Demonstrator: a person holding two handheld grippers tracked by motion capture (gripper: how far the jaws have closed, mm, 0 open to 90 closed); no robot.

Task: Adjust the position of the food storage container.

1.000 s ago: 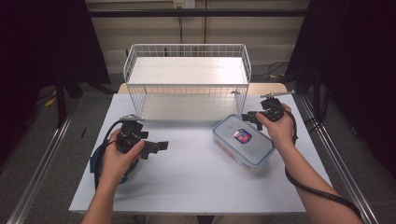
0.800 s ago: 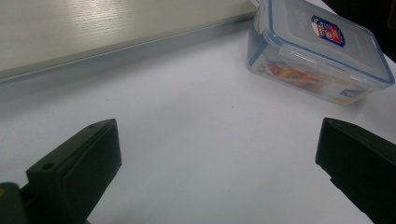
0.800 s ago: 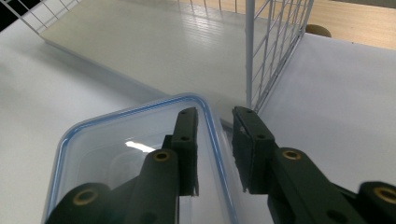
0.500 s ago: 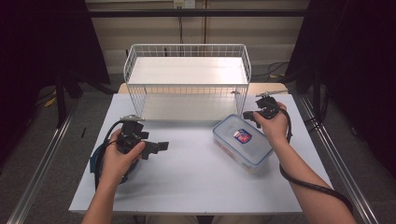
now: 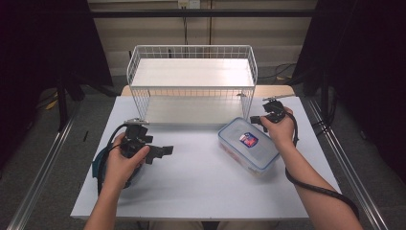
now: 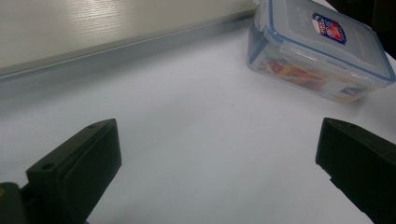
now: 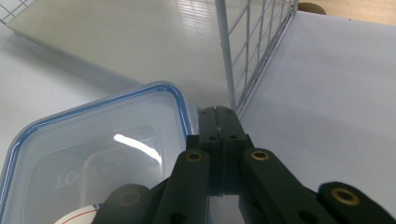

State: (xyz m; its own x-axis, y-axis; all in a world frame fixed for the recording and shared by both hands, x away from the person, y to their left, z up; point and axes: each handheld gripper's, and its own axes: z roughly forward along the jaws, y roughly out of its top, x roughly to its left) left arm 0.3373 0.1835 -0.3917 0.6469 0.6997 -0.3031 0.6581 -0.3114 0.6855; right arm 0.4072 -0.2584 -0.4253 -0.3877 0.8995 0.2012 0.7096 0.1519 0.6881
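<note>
A clear lidded box with a blue rim [image 5: 249, 149] lies on the white table [image 5: 201, 187], right of centre, with colourful contents showing through its side [image 6: 322, 51]. My right gripper [image 5: 256, 120] sits at the box's far right corner, close to the wire rack's leg [image 7: 229, 70]. Its jaws have just been closing and now meet, shut, with nothing between them, beside the lid's corner [image 7: 93, 154]. At the table's left, my left gripper [image 5: 159, 152] is held low, pointing right toward the box, and its jaws [image 6: 215, 140] stand wide open and empty.
A white wire rack [image 5: 191, 72] with a pale shelf board [image 6: 93, 28] stands along the table's back edge. Black curtains hang on both sides. Cables trail from both grippers across the table.
The right gripper's jaws have closed together, and that hand has edged slightly left toward the box's corner. The left hand and the box have stayed put.
</note>
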